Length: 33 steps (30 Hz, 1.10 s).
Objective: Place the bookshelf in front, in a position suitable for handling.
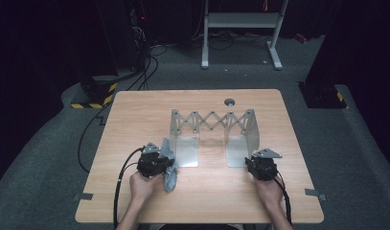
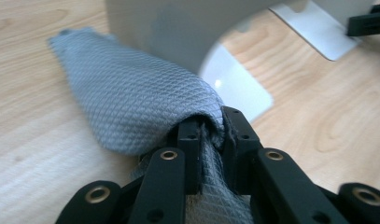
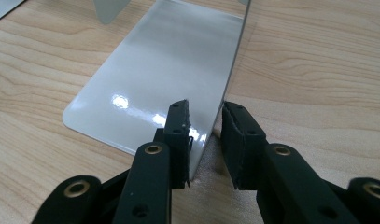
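on the wooden table (image 1: 135, 191), left tool (image 2: 211, 126) grips grey cloth (image 2: 127, 102), right tool's (image 3: 204, 121) grip unclear.

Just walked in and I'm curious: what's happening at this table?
A person works a gripper in each hand. The left gripper is clamped on a grey cloth beside a metal folding rack. The right gripper has its fingers astride the rack's upright right end plate, apparently steadying it.
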Motion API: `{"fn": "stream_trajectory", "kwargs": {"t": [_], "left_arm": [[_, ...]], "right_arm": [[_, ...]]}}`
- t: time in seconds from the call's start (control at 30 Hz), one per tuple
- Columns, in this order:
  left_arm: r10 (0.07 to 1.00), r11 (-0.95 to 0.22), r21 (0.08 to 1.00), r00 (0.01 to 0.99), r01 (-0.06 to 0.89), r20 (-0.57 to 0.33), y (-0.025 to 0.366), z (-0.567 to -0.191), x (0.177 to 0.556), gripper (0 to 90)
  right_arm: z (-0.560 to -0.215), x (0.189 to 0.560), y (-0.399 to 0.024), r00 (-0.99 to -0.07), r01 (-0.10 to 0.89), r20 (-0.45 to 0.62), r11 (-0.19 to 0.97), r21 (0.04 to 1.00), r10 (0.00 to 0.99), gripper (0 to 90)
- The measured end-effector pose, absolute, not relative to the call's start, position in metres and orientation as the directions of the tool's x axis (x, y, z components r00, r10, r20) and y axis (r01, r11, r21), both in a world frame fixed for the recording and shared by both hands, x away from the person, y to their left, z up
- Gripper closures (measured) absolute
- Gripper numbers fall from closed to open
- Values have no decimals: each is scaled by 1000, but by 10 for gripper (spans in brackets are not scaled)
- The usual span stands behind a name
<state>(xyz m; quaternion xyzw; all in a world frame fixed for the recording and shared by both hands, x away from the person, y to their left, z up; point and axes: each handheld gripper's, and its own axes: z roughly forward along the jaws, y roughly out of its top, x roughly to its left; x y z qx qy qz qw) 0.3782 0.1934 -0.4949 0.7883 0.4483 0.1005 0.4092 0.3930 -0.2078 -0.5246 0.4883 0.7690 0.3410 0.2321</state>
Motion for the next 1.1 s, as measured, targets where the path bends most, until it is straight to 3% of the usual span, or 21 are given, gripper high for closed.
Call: {"fn": "stream_trajectory", "kwargs": {"t": [0.47,1.1], "left_arm": [[754,-306,737,626,603,-200,163,-494,361,785],[821,-255,768,551,587,-149,158,-484,376,784]], "right_arm": [[-525,393,-207,-416,595,-21,289,750,909,725],[-525,393,-208,-417,597,-13,285,750,909,726]]}}
